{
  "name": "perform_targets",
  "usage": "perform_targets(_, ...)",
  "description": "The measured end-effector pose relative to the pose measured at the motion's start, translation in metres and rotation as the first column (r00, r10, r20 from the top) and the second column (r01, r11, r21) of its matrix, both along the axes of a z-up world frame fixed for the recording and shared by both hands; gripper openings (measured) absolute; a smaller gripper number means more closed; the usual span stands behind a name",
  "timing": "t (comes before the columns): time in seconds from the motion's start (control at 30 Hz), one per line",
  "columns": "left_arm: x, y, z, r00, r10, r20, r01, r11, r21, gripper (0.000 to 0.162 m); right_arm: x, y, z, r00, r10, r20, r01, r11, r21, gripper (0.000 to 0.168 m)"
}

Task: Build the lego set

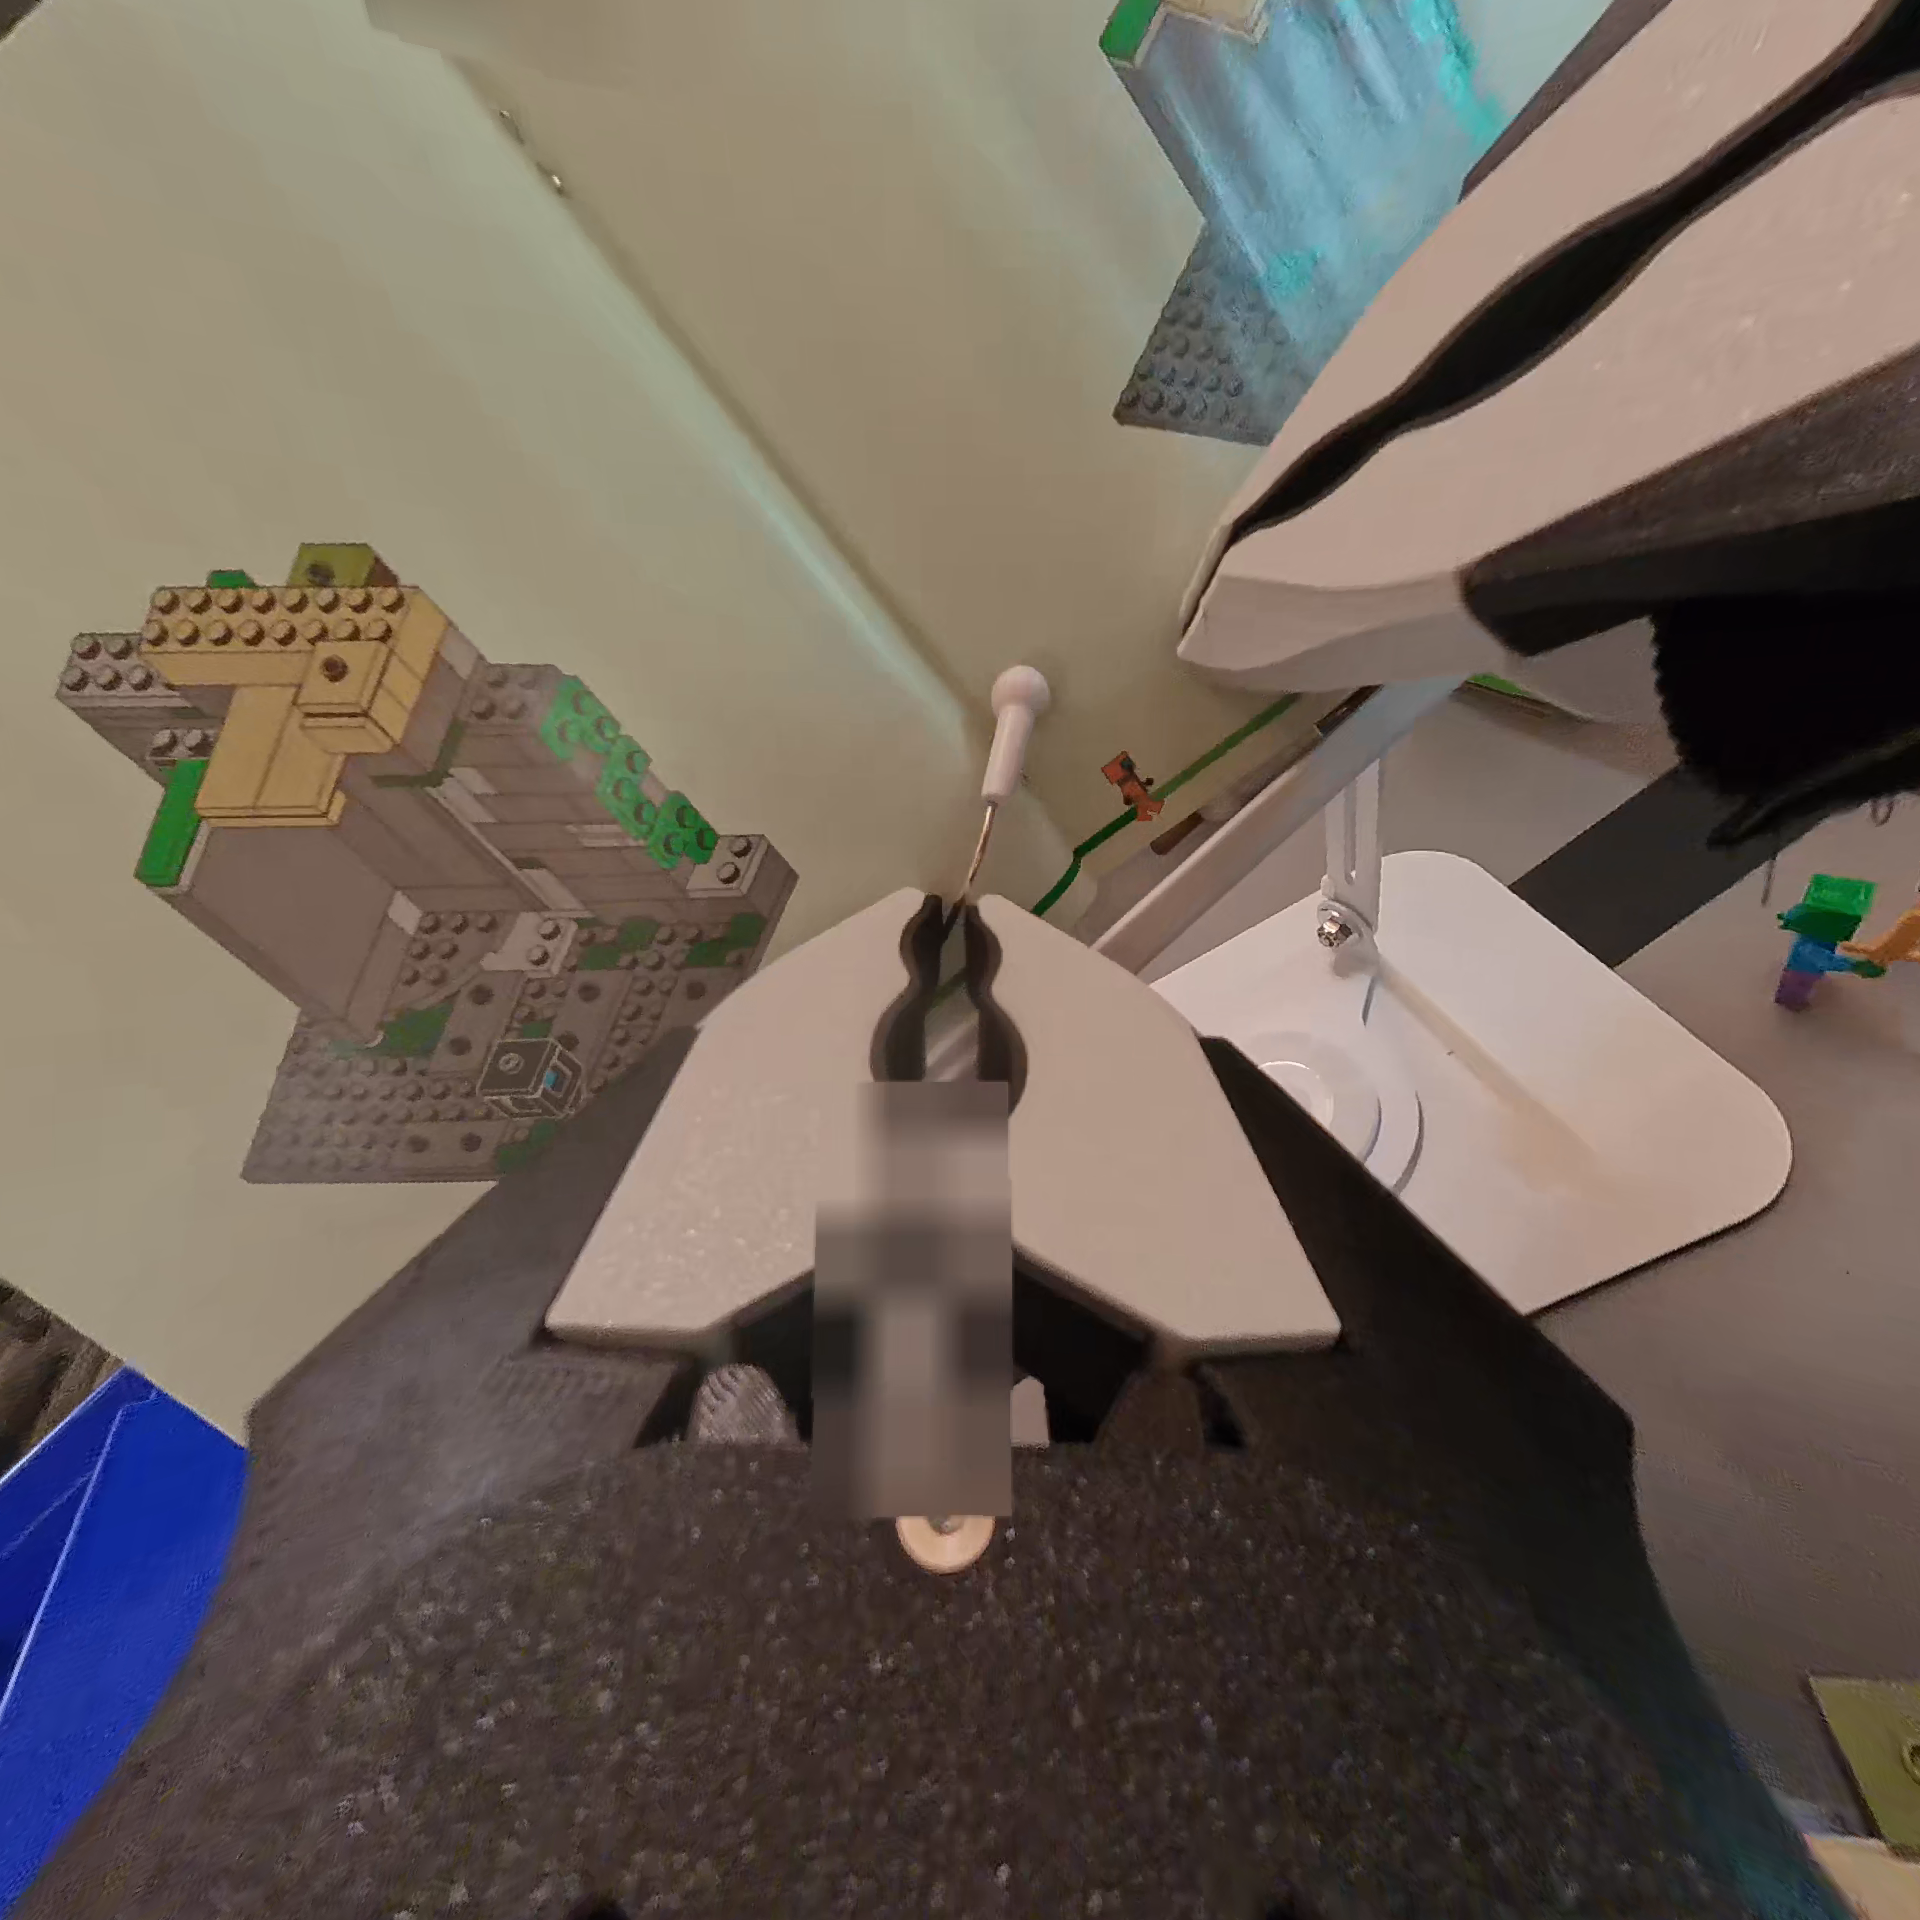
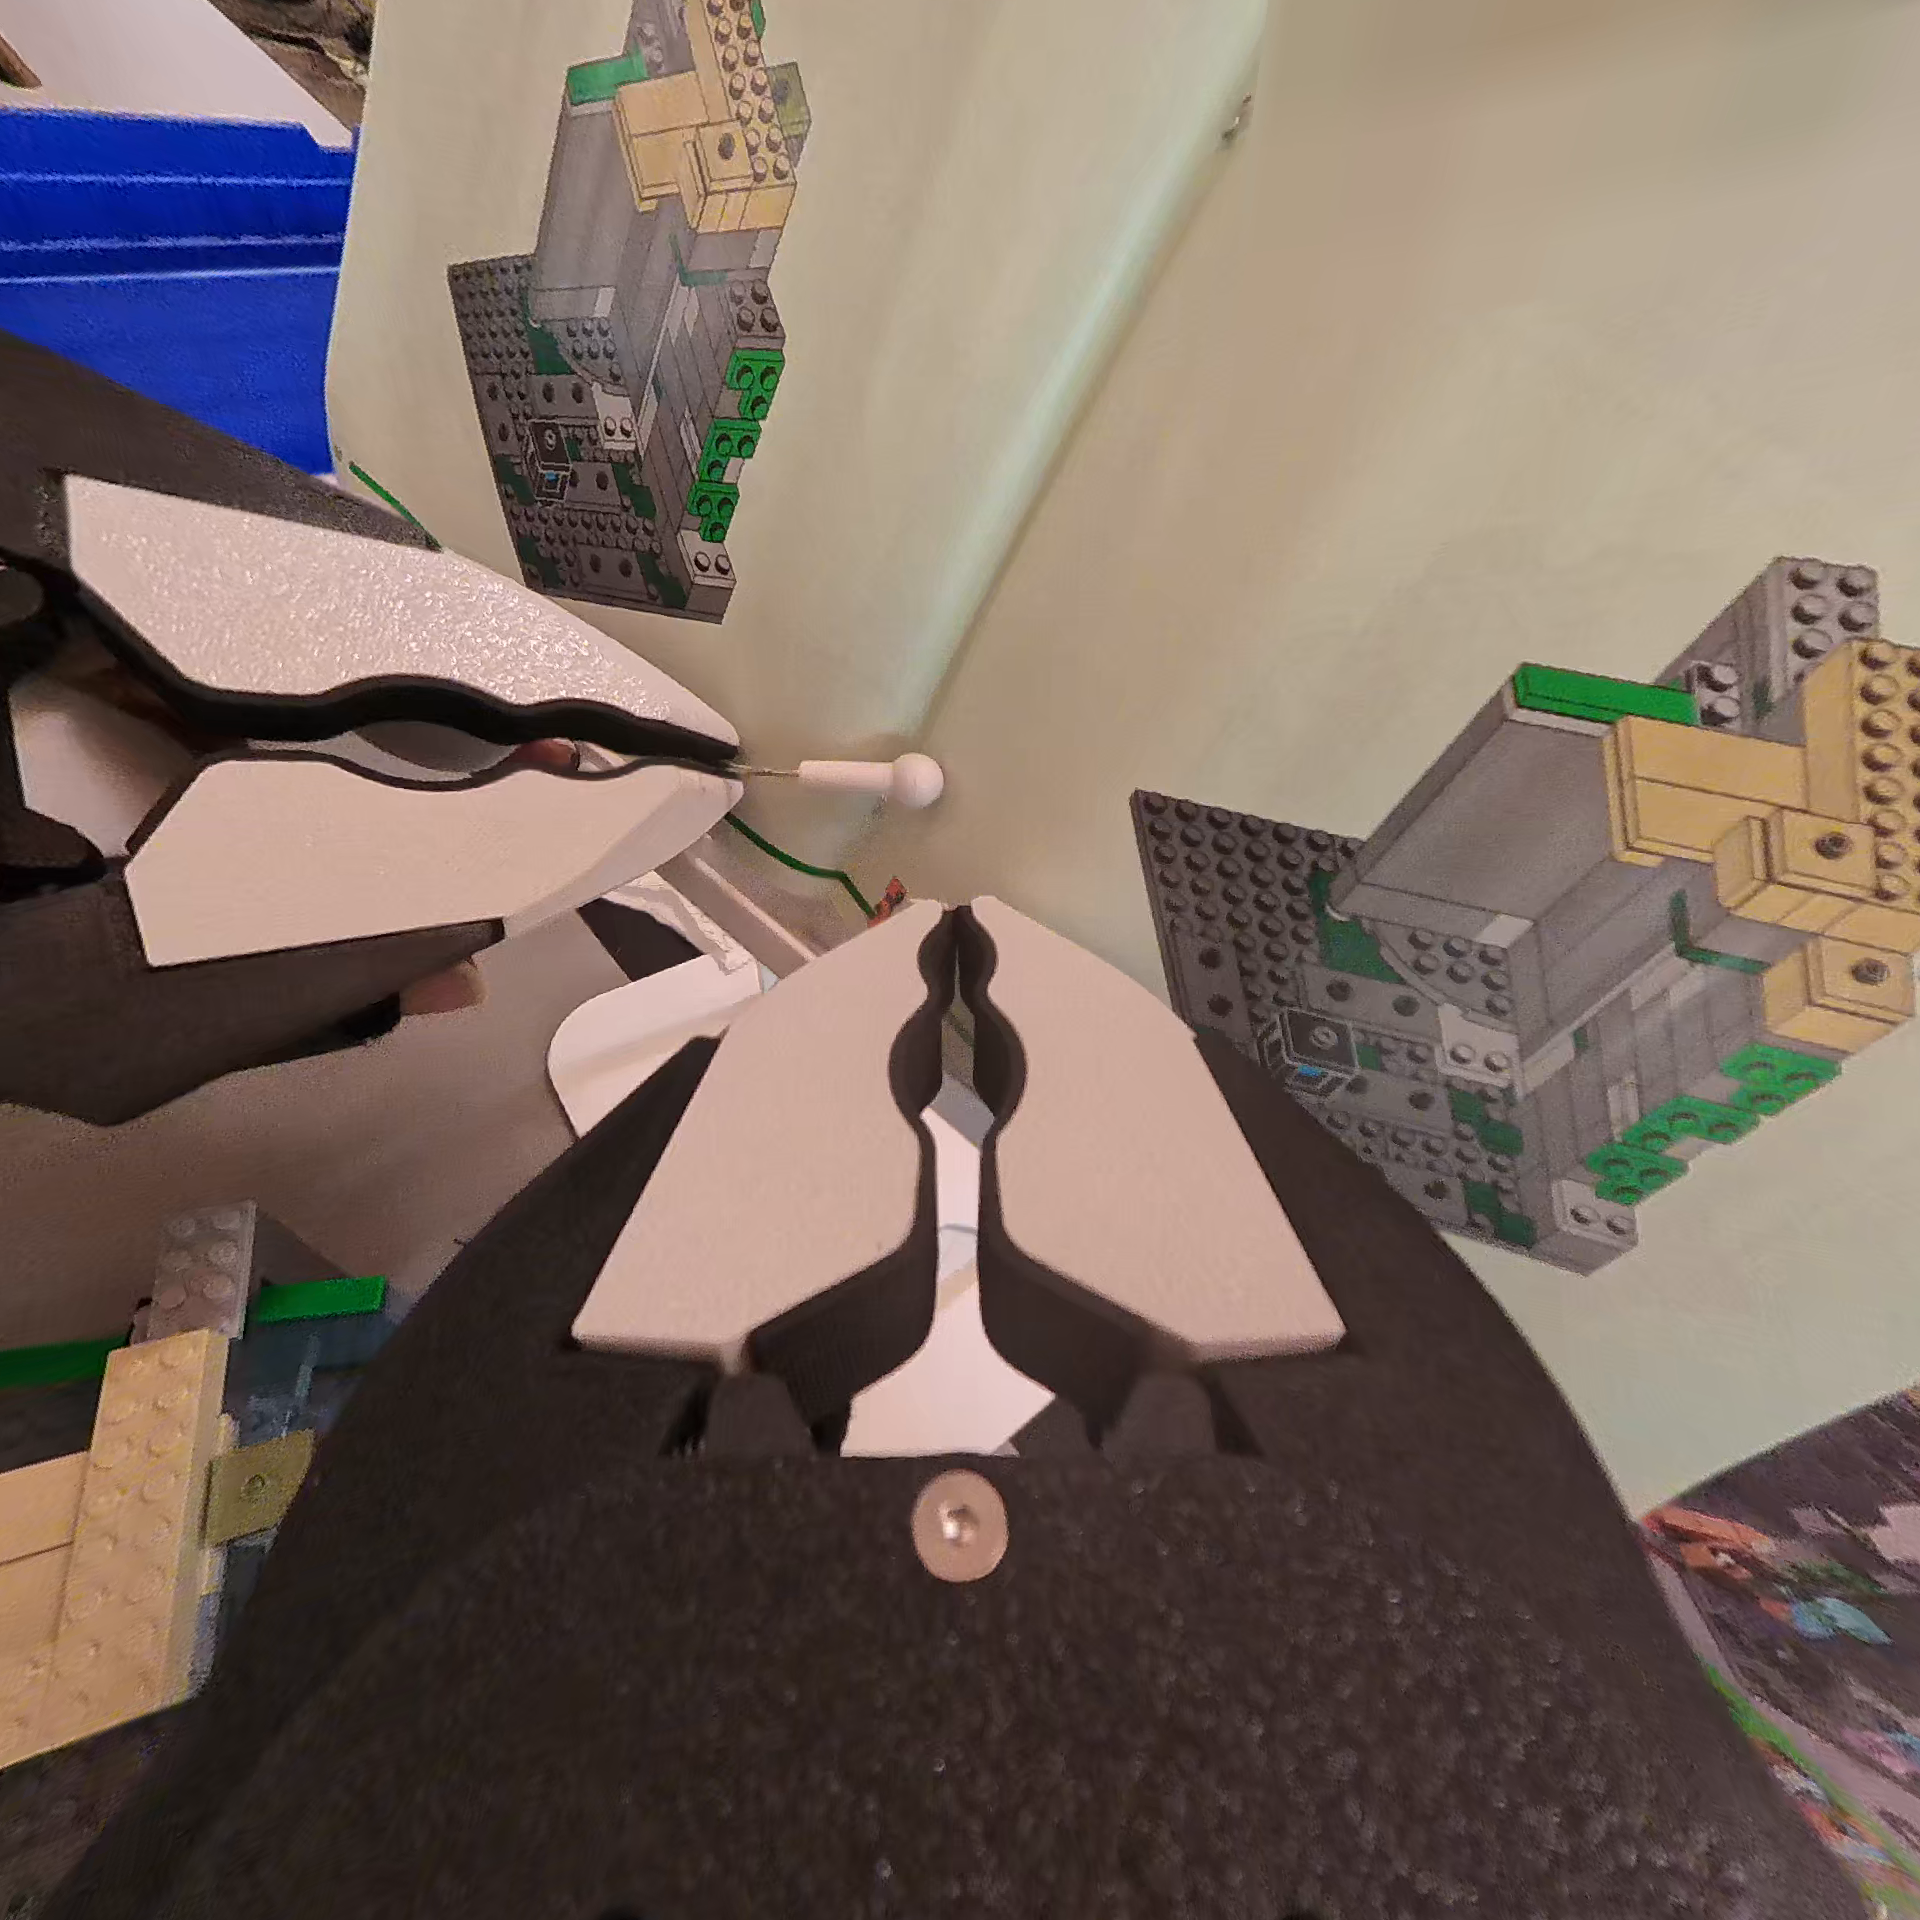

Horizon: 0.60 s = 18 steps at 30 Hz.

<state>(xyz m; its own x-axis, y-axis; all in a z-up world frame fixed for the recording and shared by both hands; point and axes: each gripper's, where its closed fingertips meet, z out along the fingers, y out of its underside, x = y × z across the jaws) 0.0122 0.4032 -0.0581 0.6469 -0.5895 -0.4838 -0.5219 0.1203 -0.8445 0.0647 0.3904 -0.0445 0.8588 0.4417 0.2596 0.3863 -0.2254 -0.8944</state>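
Two grippers: both show in each view, and the places below are given from the white pin.

Left wrist view
- Left gripper (image 1: 951, 909): jaws clamped on the thin metal stem of the white pin (image 1: 1013, 727), whose rounded knob points away, onto the centre fold of the instruction booklet (image 1: 520, 312).
- Right gripper (image 1: 1221, 561): up and right of the pin, near it but apart; its wavy black pads meet at the tip.
- Stand (image 1: 1558, 1091): smooth white plate with a slim metal strut, right of and below the pin, on the grey bench (image 1: 1714, 1403).
- Minifigure (image 1: 1823, 935): green-headed, upright on the bench, well right of the pin.
- Blue bin (image 1: 94, 1507): far down and left of the pin.

Right wrist view
- Right gripper (image 2: 956, 912): jaws together just below the pin, with nothing visibly between them.
- Left gripper (image 2: 732, 769): left of the pin, pinching its stem.
- Lego build (image 2: 125, 1455): the task's thing, well down and left of the pin; studded tan, grey and green bricks.

Handling
- Build: probably light and rigid, hard glossy plastic that could slip on the pads. Joints may pop apart under a sideways pull, so grip the flat brick sides low down and press straight onto the studs.
- Pin: light, with a springy wire, so it may twist in the pinch.
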Motion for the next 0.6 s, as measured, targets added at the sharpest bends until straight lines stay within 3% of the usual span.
perform_targets(0.03,0.001,-0.001,-0.001,1.0,-0.014,-0.008,0.014,1.0,-0.007,0.009,0.002,-0.002,0.0,1.0,0.0,-0.001,0.0,1.0,0.003,0.0)
perform_targets(0.13,-0.005,-0.01,0.0,0.999,-0.033,0.018,0.033,0.999,-0.024,0.02,0.007,-0.011,0.001,1.0,0.0,-0.011,0.0,1.0,0.017,0.0)
perform_targets(0.33,-0.04,-0.041,0.006,0.988,-0.007,0.157,0.01,1.0,-0.019,0.017,0.015,-0.046,0.009,0.996,-0.013,-0.083,0.024,0.992,0.127,0.001)
perform_targets(0.6,-0.089,-0.073,0.01,0.902,0.088,0.423,-0.059,0.995,-0.081,0.005,0.031,-0.1,0.001,0.949,-0.201,-0.242,0.262,0.931,0.254,0.012)
